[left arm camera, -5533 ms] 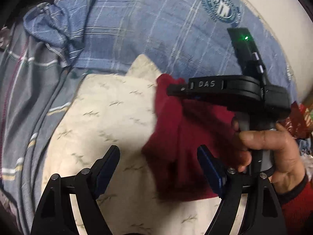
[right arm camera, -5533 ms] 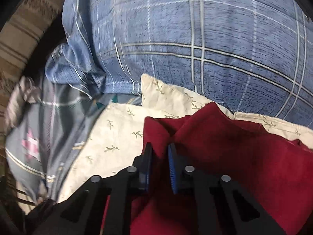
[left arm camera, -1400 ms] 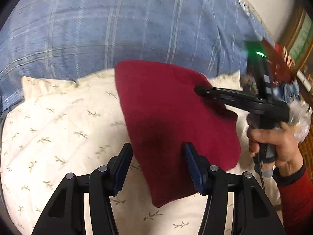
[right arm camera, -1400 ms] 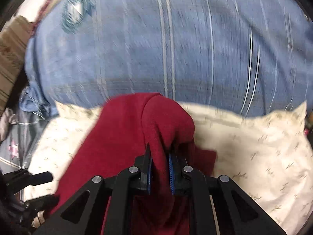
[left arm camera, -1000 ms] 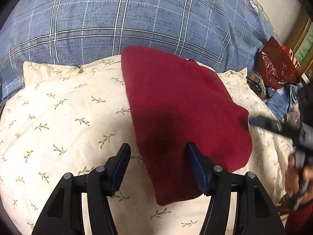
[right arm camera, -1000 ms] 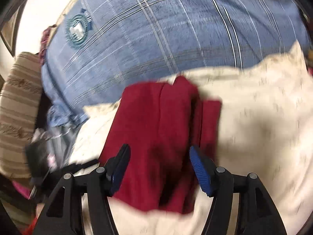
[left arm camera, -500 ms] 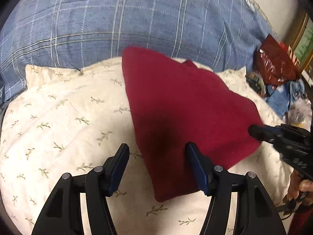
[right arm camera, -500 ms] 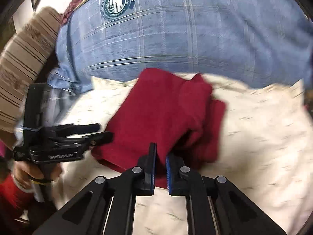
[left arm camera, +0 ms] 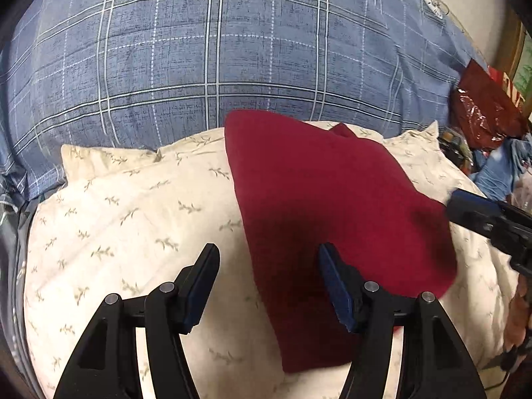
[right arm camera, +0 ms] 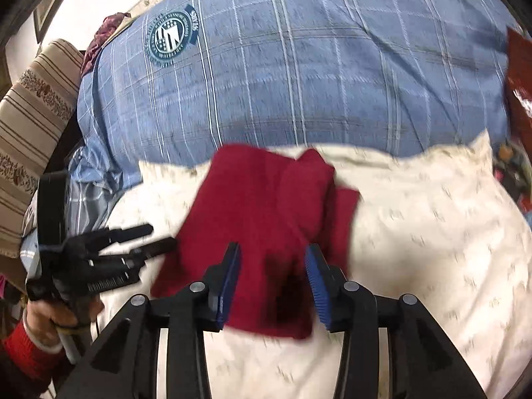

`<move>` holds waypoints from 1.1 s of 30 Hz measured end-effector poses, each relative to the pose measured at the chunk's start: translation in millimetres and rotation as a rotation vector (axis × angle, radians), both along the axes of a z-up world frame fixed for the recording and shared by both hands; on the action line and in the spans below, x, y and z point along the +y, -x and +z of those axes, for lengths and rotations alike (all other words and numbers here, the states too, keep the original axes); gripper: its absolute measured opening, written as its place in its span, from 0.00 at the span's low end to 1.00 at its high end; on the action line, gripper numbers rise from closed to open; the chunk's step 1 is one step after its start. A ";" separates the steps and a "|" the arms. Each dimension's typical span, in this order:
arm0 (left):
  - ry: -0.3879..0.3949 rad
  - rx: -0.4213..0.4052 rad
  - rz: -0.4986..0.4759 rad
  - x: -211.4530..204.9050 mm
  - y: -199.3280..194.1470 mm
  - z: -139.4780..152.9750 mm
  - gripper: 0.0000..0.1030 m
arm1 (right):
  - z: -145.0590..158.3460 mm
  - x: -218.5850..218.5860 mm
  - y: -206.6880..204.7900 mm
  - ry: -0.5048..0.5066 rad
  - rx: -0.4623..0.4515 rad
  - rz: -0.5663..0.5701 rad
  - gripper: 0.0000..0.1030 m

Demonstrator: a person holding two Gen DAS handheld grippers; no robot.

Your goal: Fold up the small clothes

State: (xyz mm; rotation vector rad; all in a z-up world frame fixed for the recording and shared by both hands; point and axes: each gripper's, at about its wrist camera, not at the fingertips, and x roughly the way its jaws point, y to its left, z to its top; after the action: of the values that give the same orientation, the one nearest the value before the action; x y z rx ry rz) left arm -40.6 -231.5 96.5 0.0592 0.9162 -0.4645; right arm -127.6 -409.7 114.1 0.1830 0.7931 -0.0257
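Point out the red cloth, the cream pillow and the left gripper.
red cloth (left arm camera: 326,206): left wrist view, middle of its top layer.
cream pillow (left arm camera: 126,219): left wrist view, bare left part.
left gripper (left arm camera: 267,281): left wrist view, between its open fingertips.

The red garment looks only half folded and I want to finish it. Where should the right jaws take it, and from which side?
Probably the near hem of the red garment, where its edge lies free on the cream pillow. Come in low from the near side with the open right gripper, already straddling that edge. The far side is bunched layers, harder to pinch cleanly.
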 end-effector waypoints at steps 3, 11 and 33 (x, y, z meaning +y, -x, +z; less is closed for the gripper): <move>-0.017 0.003 -0.002 -10.6 -7.2 -6.9 0.62 | -12.8 8.7 -38.4 0.008 0.021 0.037 0.35; -0.010 -0.011 -0.009 -22.3 -19.5 -22.8 0.65 | -67.7 -29.4 -80.3 0.024 0.095 -0.081 0.30; 0.110 0.026 0.027 8.7 -14.6 -17.3 0.71 | -30.4 -3.6 -10.8 0.082 0.056 -0.040 0.44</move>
State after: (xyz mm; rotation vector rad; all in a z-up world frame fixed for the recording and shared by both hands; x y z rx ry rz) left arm -26.0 -222.8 79.2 -0.0589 0.9143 -0.4909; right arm -116.8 -413.3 83.7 0.1207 0.8425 -0.1019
